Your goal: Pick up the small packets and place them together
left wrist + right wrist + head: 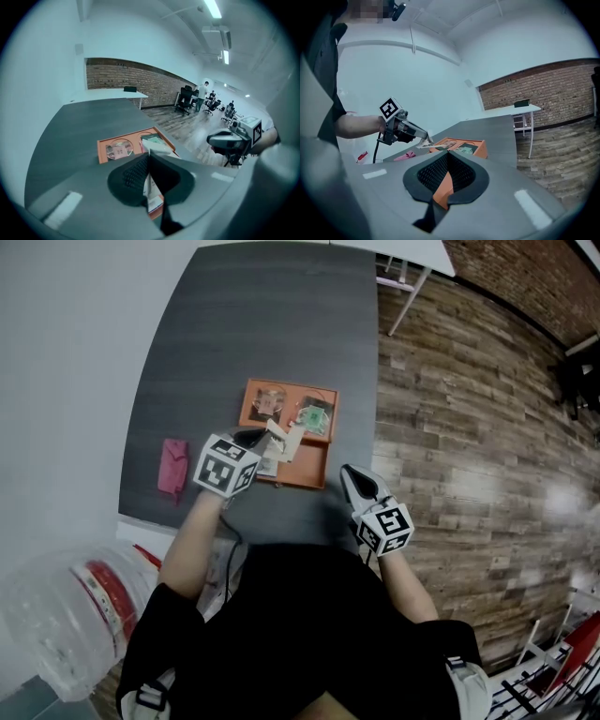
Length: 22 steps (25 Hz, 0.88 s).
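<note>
Left hand-held gripper [149,159]: was clamped on a packet [158,146] over the tray [309,468]. Right hand-held gripper [447,157]: jaws together, empty. The packet wanted a firm pinch and a low release beside the other packets [316,418].

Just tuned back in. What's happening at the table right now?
A person works at a grey table with tongs in each hand. The left tongs are shut on a small white packet, held above the orange tray. A pinkish packet and a green packet lie at the tray's far end. The right tongs look closed on the tray's near corner, seemingly steadying it.
</note>
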Each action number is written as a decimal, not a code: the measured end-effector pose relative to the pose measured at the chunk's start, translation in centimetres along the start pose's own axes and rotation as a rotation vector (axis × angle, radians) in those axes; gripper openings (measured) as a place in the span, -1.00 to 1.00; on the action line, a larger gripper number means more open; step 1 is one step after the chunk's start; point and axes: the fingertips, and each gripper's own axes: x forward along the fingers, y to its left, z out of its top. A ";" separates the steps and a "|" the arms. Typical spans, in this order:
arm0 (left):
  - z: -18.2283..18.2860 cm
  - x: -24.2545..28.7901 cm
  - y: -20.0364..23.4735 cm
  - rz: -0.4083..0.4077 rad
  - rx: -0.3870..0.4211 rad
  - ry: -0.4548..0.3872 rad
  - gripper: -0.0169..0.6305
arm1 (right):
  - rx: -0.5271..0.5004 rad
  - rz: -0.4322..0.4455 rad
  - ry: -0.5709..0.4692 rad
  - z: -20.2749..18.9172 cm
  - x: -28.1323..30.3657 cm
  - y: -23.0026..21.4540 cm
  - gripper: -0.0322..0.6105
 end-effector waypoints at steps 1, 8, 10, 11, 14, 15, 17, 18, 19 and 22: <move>0.2 0.0 0.8 0.016 -0.005 -0.004 -0.94 | 0.001 -0.002 0.001 0.0 0.0 -0.1 -0.89; 1.1 1.3 6.0 0.108 -0.049 -0.035 -0.94 | 0.007 -0.030 0.015 -0.4 -0.3 -0.7 -0.89; 1.5 1.7 7.0 0.121 -0.069 -0.049 -0.94 | 0.010 -0.037 0.020 -0.5 -0.4 -0.9 -0.89; 1.6 1.9 7.4 0.126 -0.076 -0.054 -0.94 | 0.011 -0.040 0.022 -0.6 -0.4 -0.9 -0.89; 1.8 3.0 8.5 0.140 -0.092 -0.059 -0.94 | 0.014 -0.052 0.027 -0.6 -0.5 -1.2 -0.89; 1.9 3.4 8.7 0.143 -0.095 -0.061 -0.94 | 0.015 -0.056 0.028 -0.6 -0.5 -1.3 -0.89; 2.0 4.0 9.1 0.148 -0.089 -0.064 -0.94 | 0.015 -0.063 0.029 -0.6 -0.6 -1.4 -0.89; 2.0 4.3 9.2 0.153 -0.080 -0.059 -0.93 | 0.016 -0.067 0.029 -0.7 -0.6 -1.4 -0.89; 2.0 4.6 9.3 0.158 -0.068 -0.050 -0.93 | 0.016 -0.071 0.030 -0.7 -0.7 -1.5 -0.89; 1.8 5.4 9.4 0.160 -0.045 -0.016 -0.92 | 0.023 -0.085 0.033 -0.9 -1.0 -1.7 -0.89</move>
